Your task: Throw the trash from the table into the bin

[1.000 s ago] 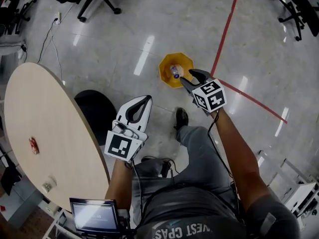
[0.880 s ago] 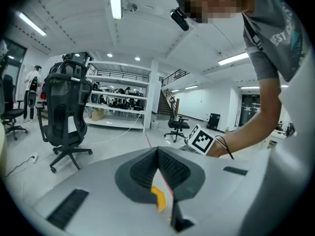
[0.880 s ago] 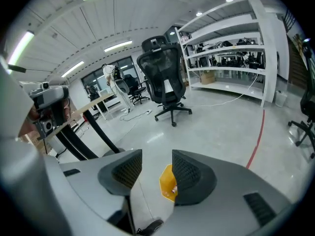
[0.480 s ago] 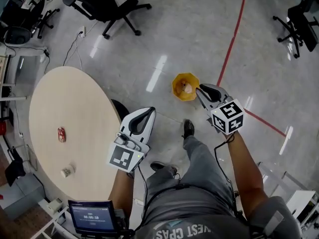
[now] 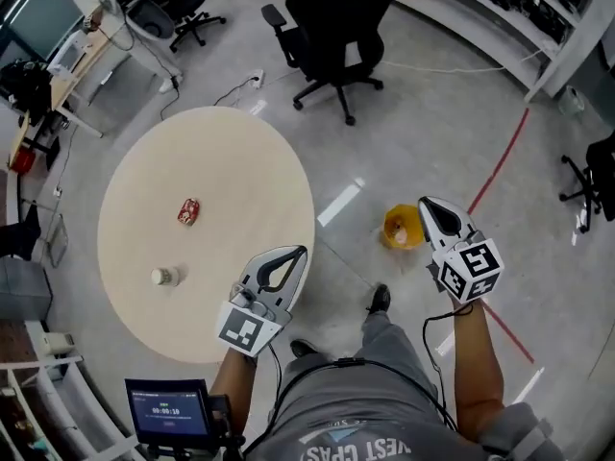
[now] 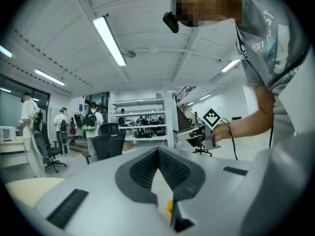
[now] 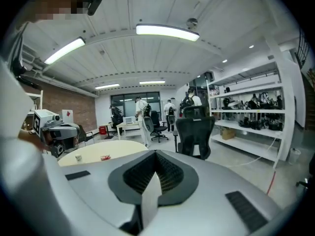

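On the round beige table lie a red can and a small white cup. The yellow bin stands on the floor to the table's right, with something pale inside it. My left gripper is shut and empty, held by the table's near right edge. My right gripper hangs just right of the bin; its jaws have just closed on nothing. In the right gripper view the jaws meet, with the can and cup far off. The left gripper view shows touching tips.
A black office chair stands beyond the table. A red line runs across the floor on the right. Shelving fills the top right, desks and chairs the top left. A small screen hangs at my waist.
Both grippers have risen away from the bin. The right jaws, open over the bin before, are shut now. The view has swung to take in the whole table.
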### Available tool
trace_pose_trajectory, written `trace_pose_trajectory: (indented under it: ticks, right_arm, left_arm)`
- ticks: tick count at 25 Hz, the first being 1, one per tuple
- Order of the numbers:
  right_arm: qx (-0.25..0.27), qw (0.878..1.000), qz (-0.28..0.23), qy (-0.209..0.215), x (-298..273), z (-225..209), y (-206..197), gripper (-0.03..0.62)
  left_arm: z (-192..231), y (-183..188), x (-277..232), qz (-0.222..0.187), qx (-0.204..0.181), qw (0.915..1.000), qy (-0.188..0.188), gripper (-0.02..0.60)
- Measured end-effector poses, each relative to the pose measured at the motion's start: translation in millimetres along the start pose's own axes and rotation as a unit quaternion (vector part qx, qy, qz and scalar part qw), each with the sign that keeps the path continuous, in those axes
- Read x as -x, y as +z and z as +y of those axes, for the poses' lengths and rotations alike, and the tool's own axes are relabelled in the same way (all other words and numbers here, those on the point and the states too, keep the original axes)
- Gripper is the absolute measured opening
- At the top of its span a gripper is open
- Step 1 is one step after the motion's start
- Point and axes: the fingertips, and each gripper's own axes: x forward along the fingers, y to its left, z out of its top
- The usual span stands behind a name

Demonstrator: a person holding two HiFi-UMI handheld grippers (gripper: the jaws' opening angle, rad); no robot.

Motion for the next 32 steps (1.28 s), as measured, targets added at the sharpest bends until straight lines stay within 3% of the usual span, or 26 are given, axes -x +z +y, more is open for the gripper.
trace_pose_trajectory:
  ticks: [3,7,13,17,22,29,30,32]
  right_arm:
    - [0.032,0.999,-0.013,0.033,-15.7,61.6,42.7,0.011]
    - [0.07,0.995,-0.023,0.072,-34.2,140.1,61.5,0.011]
    - [0.129,0.981,-0.033,0.138,-50.3,293.4,106.4,0.011]
    - [0.164,0.967,-0.027,0.194,-75.7,367.4,110.4,0.011]
    - [0.207,0.938,-0.004,0.277,-111.1,437.2,90.1,0.012]
    - [0.252,0.883,0.061,0.391,-177.4,518.2,48.3,0.014]
    - [0.254,0.876,0.071,0.404,-189.0,530.7,37.8,0.022]
    - [0.259,0.859,0.095,0.432,-211.0,555.0,13.7,0.117]
  left_arm:
    - [30.1,21.8,76.3,-0.015,-0.007,0.9984,0.055,0.038]
    - [60.4,22.5,166.0,-0.031,-0.021,0.993,0.112,0.038]
    - [91.5,46.7,319.9,-0.06,-0.03,0.9785,0.195,0.038]
    - [106.0,39.6,382.3,-0.066,-0.028,0.9672,0.244,0.038]
    - [120.6,12.1,425.1,-0.066,-0.009,0.9514,0.301,0.038]
    - [144.4,-17.3,454.2,-0.03,0.022,0.93,0.366,0.038]
    - [148.8,-21.8,459.9,-0.029,0.025,0.9254,0.377,0.038]
    - [154.2,-29.7,470.3,-0.032,0.036,0.9152,0.4,0.038]
